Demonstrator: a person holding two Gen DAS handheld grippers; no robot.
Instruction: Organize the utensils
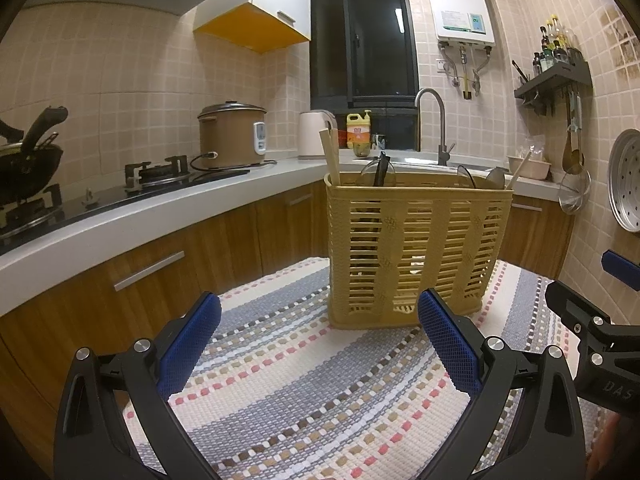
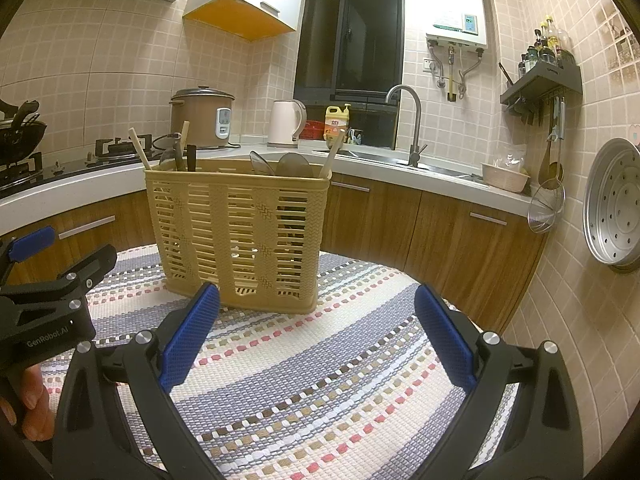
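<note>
Blue ribbed pads (image 1: 448, 344) come first, set wide apart on the left gripper (image 1: 320, 340) with nothing but the woven striped cloth (image 1: 280, 400) between them. Off to its right, the right gripper (image 2: 318, 334) is spread just as wide and also empty.

Ahead of both claws, past the fingertips and not touched by either, stands the tan slatted basket (image 1: 416, 248) on the cloth. From the right claw it sits ahead and a little left; from the left claw, ahead and a little right.

Wooden chopsticks (image 1: 330, 156) poke up at the basket's left end, leaning slightly; another wooden handle (image 2: 334, 152) leans out at the right end. A black handle (image 1: 380, 170) and what look like grey spoon or ladle bowls (image 2: 294, 166) rise between. Every long axis runs near upright, handles or tips skyward.

I'd judge the sticks light, stiff and smooth enough to slip, so pinch them across the shaft just above the rim. The thin plastic basket looks light and liable to tip if a utensil drags on it.
</note>
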